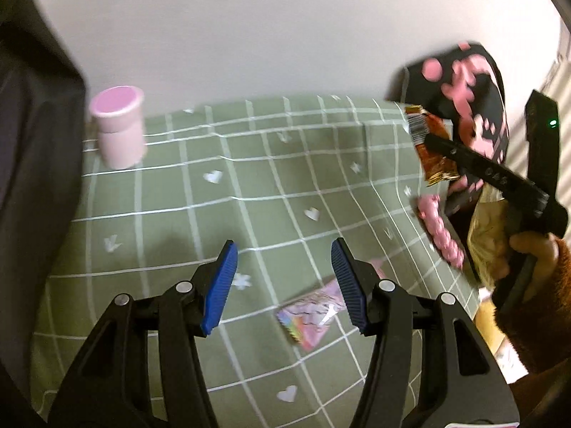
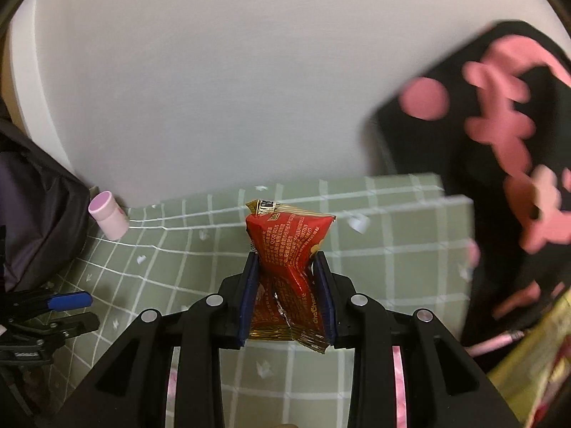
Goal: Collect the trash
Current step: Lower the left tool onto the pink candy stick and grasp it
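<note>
Red snack wrapper (image 2: 289, 249) is pinched, crumpled, between the right gripper's (image 2: 287, 287) jaws, raised above the desk (image 2: 392, 249). Left gripper (image 1: 283, 278) jaws are held apart, empty, above a pink wrapper (image 1: 314, 315) lying flat. Black-pink bag (image 2: 499, 178) is seen right, pink bottle (image 1: 119, 130) far left by the white wall (image 1: 249, 35), green checked cloth beneath.
</note>
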`<state>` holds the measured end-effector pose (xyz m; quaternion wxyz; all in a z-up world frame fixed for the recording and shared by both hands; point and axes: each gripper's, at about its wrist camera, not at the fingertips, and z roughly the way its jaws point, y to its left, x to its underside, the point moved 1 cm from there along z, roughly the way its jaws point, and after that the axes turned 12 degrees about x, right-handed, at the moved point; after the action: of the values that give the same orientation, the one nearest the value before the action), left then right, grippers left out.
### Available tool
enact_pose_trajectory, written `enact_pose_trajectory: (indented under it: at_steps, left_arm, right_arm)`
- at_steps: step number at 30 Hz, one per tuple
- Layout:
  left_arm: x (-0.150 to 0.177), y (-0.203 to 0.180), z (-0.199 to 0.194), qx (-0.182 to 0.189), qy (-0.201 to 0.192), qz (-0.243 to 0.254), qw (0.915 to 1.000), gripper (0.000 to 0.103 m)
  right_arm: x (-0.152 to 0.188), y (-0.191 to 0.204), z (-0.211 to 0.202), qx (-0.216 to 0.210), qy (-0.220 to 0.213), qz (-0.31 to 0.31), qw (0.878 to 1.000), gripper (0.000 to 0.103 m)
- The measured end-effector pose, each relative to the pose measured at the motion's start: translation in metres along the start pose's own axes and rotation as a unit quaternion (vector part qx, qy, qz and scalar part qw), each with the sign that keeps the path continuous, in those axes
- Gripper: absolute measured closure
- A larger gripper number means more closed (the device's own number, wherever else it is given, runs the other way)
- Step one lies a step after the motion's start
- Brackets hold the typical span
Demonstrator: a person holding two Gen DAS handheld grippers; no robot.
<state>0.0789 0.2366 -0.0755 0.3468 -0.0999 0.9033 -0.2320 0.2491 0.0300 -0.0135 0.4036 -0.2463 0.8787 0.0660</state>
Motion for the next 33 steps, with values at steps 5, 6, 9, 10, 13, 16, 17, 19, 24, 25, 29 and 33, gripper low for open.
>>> enact_pose_trajectory:
  at_steps: [5,6,9,10,13,16,17,19,24,25,29,33]
  left_arm:
    - [0.009,-0.014,0.025,-0.004,0.046,0.033,0.9984,0.050]
    - [0.012,-0.018,0.029,-0.001,0.056,0.041,0.9976,0.050]
    - [0.019,-0.025,0.037,0.009,0.071,0.052,0.9961,0.050]
    - [0.022,-0.025,0.038,0.012,0.075,0.053,0.9957,0.050]
    - [0.027,-0.025,0.040,0.018,0.090,0.055,0.9943,0.050]
    - [0.030,-0.030,0.039,0.029,0.096,0.064,0.9930,0.050]
    - [0.030,-0.032,0.038,0.028,0.095,0.069,0.9927,0.050]
    - [0.030,-0.032,0.038,0.012,0.094,0.080,0.9922,0.049]
    - [0.033,-0.035,0.047,-0.025,0.104,0.111,0.9880,0.049]
    - [0.034,-0.037,0.048,-0.029,0.105,0.117,0.9871,0.049]
    - [0.039,-0.044,0.054,-0.039,0.118,0.143,0.9819,0.049]
    - [0.042,-0.039,0.056,-0.047,0.126,0.135,0.9817,0.056]
  right_arm:
    - [0.016,-0.035,-0.027,0.016,-0.007,0.035,0.999,0.073]
    - [0.018,-0.032,-0.027,0.018,-0.007,0.038,0.999,0.073]
    - [0.026,-0.043,-0.036,0.027,-0.008,0.044,0.999,0.073]
    - [0.030,-0.047,-0.038,0.029,-0.007,0.047,0.998,0.073]
    - [0.038,-0.052,-0.040,0.029,-0.002,0.058,0.998,0.073]
    - [0.044,-0.052,-0.040,0.028,0.000,0.063,0.998,0.073]
    - [0.046,-0.052,-0.039,0.028,0.002,0.064,0.998,0.073]
    - [0.050,-0.053,-0.039,0.024,0.009,0.067,0.997,0.073]
    - [0.056,-0.051,-0.041,0.023,0.015,0.070,0.997,0.073]
    - [0.056,-0.051,-0.040,0.022,0.016,0.070,0.997,0.073]
    - [0.057,-0.047,-0.036,0.023,0.023,0.066,0.997,0.073]
    - [0.057,-0.044,-0.032,0.020,0.024,0.062,0.998,0.073]
